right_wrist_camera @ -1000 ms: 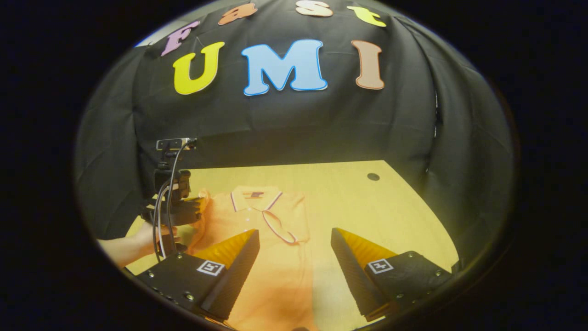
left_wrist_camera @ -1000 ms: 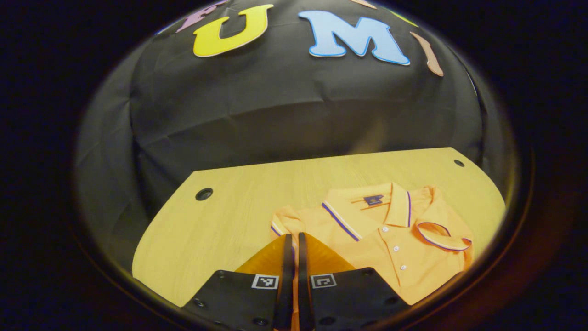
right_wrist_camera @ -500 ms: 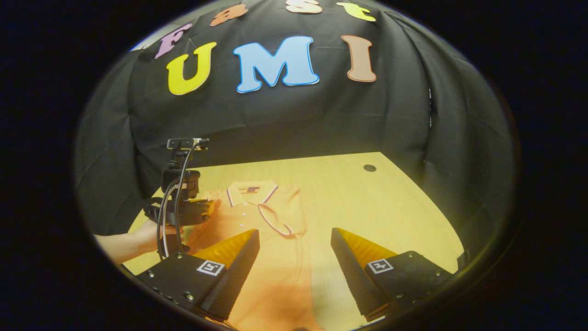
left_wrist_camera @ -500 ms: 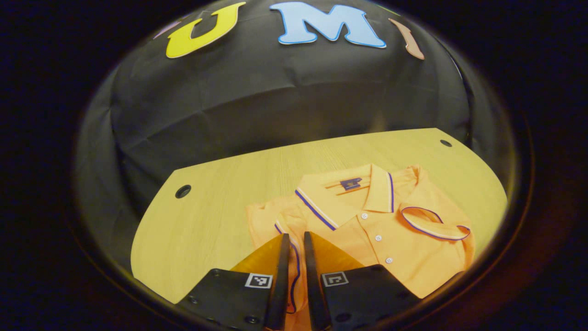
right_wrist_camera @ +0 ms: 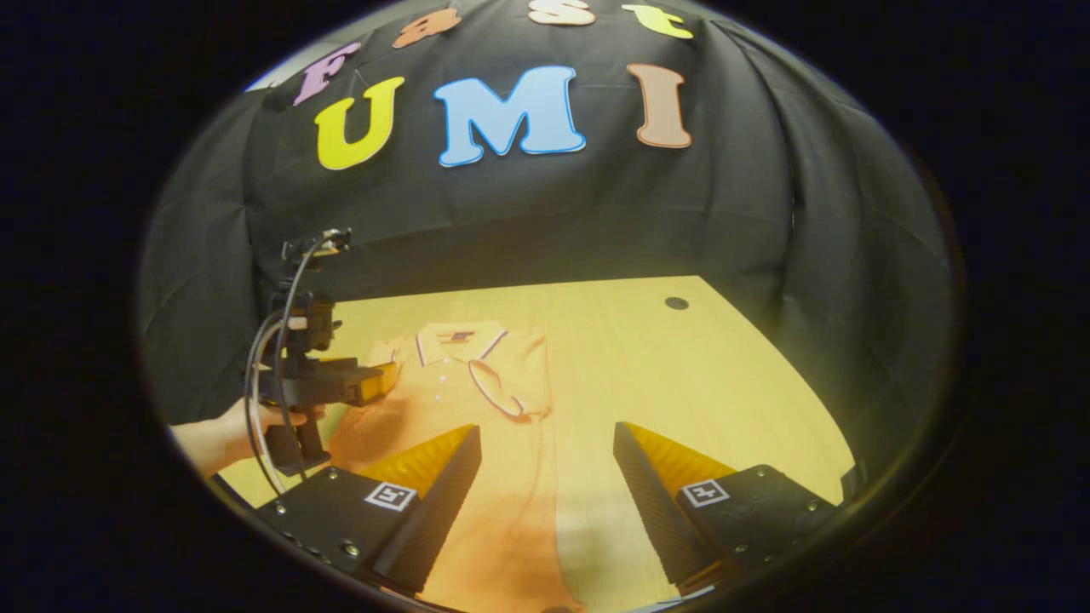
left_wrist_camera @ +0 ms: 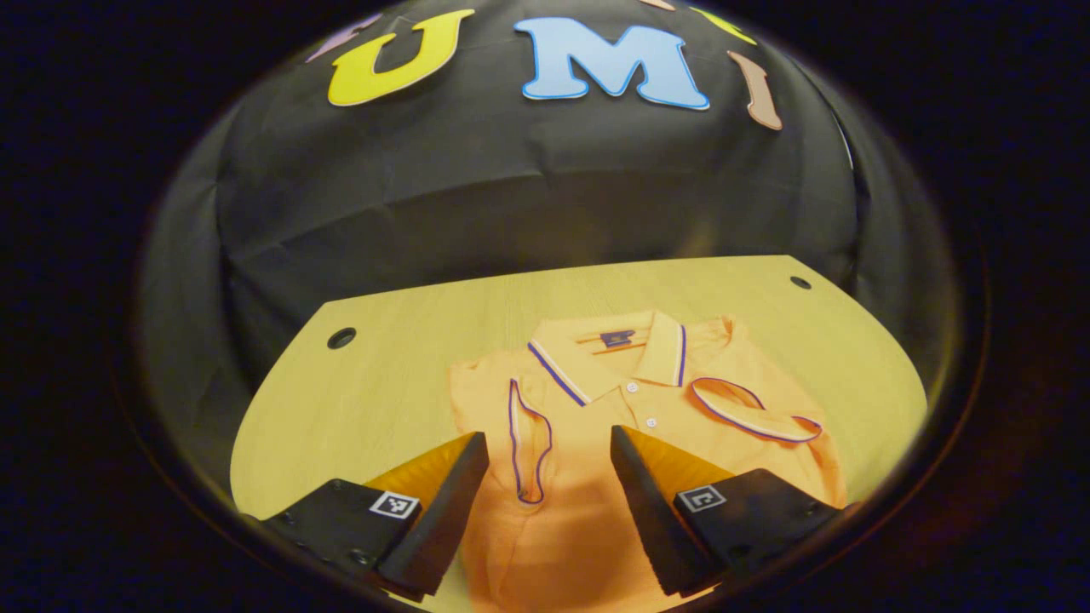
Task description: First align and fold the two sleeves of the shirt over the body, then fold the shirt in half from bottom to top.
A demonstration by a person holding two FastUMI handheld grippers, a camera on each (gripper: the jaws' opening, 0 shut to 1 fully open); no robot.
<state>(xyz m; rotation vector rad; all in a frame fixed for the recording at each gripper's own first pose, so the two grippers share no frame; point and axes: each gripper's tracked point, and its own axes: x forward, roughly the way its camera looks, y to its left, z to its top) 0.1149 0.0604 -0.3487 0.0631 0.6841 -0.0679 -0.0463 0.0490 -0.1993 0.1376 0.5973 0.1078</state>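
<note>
Orange shirt [left_wrist_camera: 681, 426] flat on table [left_wrist_camera: 392, 383], left gripper [left_wrist_camera: 549, 447] jaws apart, right gripper [right_wrist_camera: 547, 438] jaws apart, both holding nothing

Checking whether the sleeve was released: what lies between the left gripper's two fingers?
In the left gripper view, the open left gripper frames the orange polo shirt; its purple-trimmed folded sleeve lies between, ungripped.

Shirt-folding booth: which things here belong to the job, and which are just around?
Job:
- orange polo shirt, both sleeves folded onto the body
- left tongs, open
- right tongs, open

Just around:
- wooden table
- its cable holes
</note>
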